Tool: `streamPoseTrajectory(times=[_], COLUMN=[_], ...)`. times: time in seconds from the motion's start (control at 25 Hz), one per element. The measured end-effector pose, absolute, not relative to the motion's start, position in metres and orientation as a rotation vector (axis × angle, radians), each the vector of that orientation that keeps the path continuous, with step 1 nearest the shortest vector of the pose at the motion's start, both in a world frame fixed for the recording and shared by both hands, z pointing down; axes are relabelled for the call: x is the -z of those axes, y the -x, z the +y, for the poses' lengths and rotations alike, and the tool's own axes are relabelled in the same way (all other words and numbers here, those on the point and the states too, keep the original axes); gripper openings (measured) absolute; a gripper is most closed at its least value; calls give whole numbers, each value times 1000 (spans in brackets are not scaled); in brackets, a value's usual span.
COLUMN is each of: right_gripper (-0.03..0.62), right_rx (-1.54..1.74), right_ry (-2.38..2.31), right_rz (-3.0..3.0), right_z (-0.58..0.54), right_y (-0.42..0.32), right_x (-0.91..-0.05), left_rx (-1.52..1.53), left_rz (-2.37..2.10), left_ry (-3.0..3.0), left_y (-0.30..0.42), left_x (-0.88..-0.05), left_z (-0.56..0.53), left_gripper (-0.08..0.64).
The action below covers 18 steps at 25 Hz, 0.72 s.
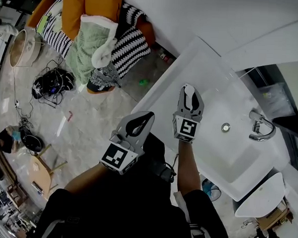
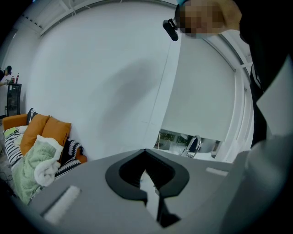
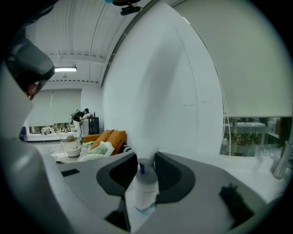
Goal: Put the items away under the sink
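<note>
1. Right gripper (image 3: 145,161) clamps a white bottle (image 3: 144,187) over the white sink (image 1: 237,156), near its drain (image 1: 225,127) and faucet (image 1: 262,127).
2. Left gripper (image 2: 145,153), jaws together and empty, hangs beside the sink's edge.
3. An orange-cushioned sofa (image 1: 90,7) stands well apart.

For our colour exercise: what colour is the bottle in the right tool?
The bottle is white; clearest in right gripper view.

Two tongs (image 1: 147,116) (image 1: 189,89), one bottle (image 3: 143,185) (white)
</note>
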State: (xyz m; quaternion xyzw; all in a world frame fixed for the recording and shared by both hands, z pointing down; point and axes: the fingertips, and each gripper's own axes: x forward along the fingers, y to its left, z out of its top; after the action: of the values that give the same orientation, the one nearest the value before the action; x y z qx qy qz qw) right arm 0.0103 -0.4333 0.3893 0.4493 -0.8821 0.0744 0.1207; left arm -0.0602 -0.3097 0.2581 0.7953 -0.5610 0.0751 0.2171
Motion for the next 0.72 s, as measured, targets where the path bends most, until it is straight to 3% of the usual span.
streamPoseTrajectory(times=[0.72], right_gripper=[123], right_rx=[-141], right_ry=[-1336], right_rz=[-2609], right_z=[-368], right_y=[-5], right_x=[-326], left_rx=[-80], left_rz=[-1606], left_ry=[-2263], left_y=[87], left_x=[-209], left_z=[-267], left_gripper=[6])
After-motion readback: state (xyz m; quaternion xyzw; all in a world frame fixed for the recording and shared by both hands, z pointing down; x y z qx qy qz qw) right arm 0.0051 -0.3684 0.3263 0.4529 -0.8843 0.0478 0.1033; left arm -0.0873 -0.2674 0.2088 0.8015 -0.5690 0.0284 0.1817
